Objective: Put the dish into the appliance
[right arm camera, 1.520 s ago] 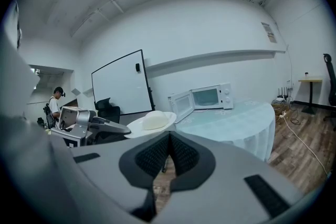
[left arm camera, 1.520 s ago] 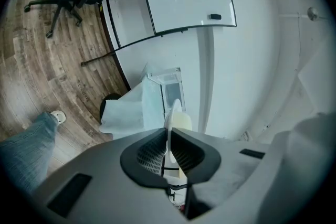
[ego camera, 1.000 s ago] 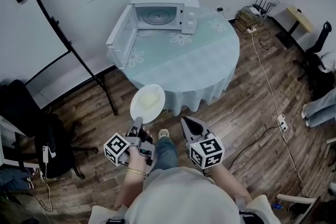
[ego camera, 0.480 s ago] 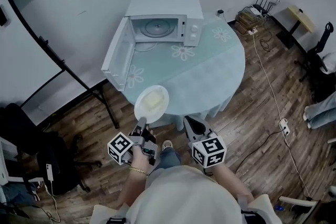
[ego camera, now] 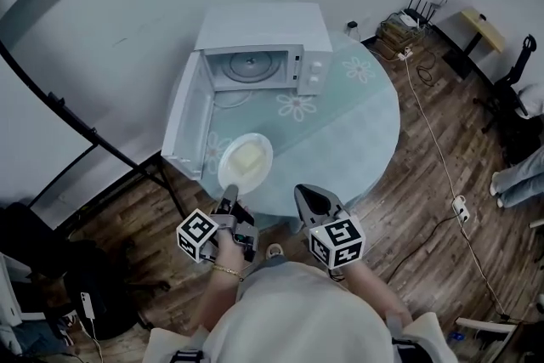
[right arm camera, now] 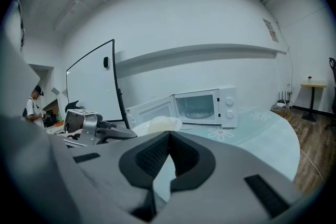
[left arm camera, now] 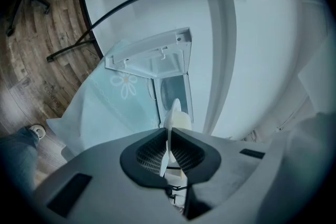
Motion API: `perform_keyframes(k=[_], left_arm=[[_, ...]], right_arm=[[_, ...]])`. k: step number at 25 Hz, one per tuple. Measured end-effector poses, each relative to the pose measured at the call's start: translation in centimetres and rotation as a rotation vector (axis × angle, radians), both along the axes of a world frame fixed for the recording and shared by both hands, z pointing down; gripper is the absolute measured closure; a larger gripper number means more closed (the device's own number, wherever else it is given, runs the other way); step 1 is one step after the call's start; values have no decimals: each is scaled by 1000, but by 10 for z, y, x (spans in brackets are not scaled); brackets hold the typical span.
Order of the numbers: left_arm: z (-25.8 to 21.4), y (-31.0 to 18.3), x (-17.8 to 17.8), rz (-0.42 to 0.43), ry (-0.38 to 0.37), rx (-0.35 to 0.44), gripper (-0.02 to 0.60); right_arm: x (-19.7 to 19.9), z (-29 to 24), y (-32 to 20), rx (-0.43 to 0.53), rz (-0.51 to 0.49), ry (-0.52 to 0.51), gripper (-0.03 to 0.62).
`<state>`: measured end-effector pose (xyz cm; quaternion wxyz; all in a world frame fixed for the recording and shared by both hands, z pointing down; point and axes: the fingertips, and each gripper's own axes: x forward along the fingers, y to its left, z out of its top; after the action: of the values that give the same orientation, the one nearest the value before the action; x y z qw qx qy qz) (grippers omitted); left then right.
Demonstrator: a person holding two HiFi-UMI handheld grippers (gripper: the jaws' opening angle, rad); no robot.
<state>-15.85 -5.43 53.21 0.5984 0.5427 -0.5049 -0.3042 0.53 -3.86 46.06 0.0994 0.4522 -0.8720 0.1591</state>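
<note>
Closer than a second ago, the dish that hung over the floor now rides above the near rim of the surface. My left hand-held gripper pinches it by its near edge, pads clamped on that thin rim, so the whole dish reaches out ahead of the grip, roughly level. Just beside it, my right hand-held gripper is pressed together on nothing. I judge the dish stiff, glazed and slippery, light but breakable, with something pale heaped on it; held by one edge it wants to droop or twist, so a deep bite on the rim matters. Farther off on the flowered cloth stands the microwave, its door swung wide and the turntable bare
</note>
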Motion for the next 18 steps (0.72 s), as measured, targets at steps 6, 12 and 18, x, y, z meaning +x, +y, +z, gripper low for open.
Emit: perform_keyframes(k=[6,12,18], left_arm=[[4,-44,-1,-2,9,-4,549],[4,-93,-2,-27,-4,14,548],[9,-137,-3,-84,-13,26,549]], right_arm=[[-6,4,-32,-3,15,7,589],[-9,8,-62,-11,44,-3,588],[-11,9,-80,-19,51,-2,588]])
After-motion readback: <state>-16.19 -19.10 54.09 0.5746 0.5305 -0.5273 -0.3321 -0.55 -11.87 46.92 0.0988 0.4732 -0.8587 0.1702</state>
